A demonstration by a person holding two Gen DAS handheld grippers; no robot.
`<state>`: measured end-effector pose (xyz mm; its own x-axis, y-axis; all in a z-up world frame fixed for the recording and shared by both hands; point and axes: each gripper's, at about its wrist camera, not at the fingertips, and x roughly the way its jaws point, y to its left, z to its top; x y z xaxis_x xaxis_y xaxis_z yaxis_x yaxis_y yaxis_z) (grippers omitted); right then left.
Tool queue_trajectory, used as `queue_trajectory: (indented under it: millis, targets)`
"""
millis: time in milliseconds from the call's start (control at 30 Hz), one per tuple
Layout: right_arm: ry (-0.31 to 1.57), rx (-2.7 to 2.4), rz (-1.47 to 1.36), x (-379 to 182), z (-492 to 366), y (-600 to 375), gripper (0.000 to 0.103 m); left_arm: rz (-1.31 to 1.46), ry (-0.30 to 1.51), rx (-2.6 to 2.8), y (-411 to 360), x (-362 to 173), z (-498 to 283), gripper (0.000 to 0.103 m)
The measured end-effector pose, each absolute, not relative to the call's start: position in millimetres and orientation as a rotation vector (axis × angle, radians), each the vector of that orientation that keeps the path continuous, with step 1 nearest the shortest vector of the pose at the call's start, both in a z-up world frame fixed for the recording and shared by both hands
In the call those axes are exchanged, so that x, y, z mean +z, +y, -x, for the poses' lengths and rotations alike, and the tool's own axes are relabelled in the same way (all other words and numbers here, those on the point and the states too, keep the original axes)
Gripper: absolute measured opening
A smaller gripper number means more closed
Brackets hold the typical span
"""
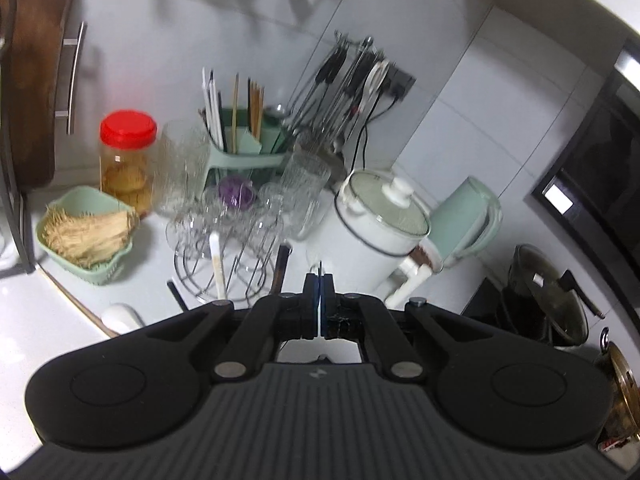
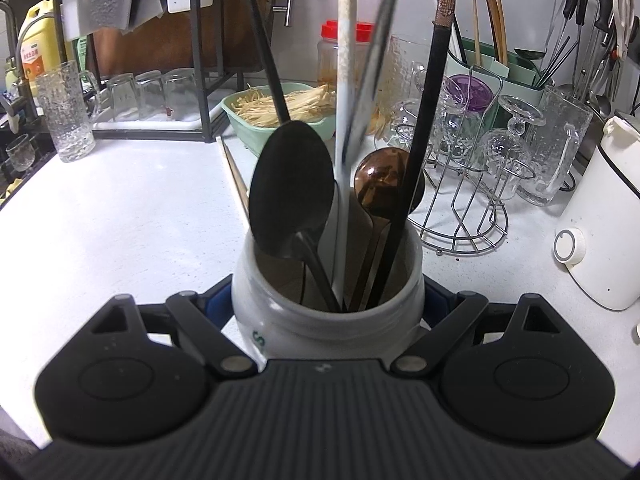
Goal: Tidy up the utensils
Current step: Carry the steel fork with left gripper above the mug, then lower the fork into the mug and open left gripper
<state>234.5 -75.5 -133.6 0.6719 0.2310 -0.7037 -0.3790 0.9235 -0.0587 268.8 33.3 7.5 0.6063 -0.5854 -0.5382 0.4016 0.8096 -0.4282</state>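
On a white kitchen counter (image 2: pixel 120 208), the right claw (image 2: pixel 328 312) clasps a pale ceramic utensil jar (image 2: pixel 320 320) by its sides, seemingly to steady it. Inside stand a black spoon (image 2: pixel 292 196) at eleven o'clock, a copper spoon (image 2: pixel 380 184) at one o'clock, a white handle (image 2: pixel 346 80) and dark chopsticks (image 2: pixel 432 100). The left claw (image 1: pixel 319 280) is closed tight and empty, aimed toward the green cutlery drainer (image 1: pixel 240 156) at twelve o'clock, behind a wire glass rack (image 1: pixel 224 272).

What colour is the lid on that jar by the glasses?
Red. The jar lid shows best in the left wrist view.
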Motion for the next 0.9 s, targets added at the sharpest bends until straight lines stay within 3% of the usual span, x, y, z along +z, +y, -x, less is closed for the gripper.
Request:
queue_trajectory:
  millis: [500, 900]
  targets:
    - [0.758, 0.355, 0.212, -133.2, -234.0, -76.1, 0.092, 0.203, 0.969, -0.564, 20.6, -44.5, -293.2, 0.001]
    - [0.755, 0.352, 0.201, -134.0, -235.1, -76.7, 0.092, 0.193, 0.979, -0.572, 22.1, -43.2, -295.5, 0.002]
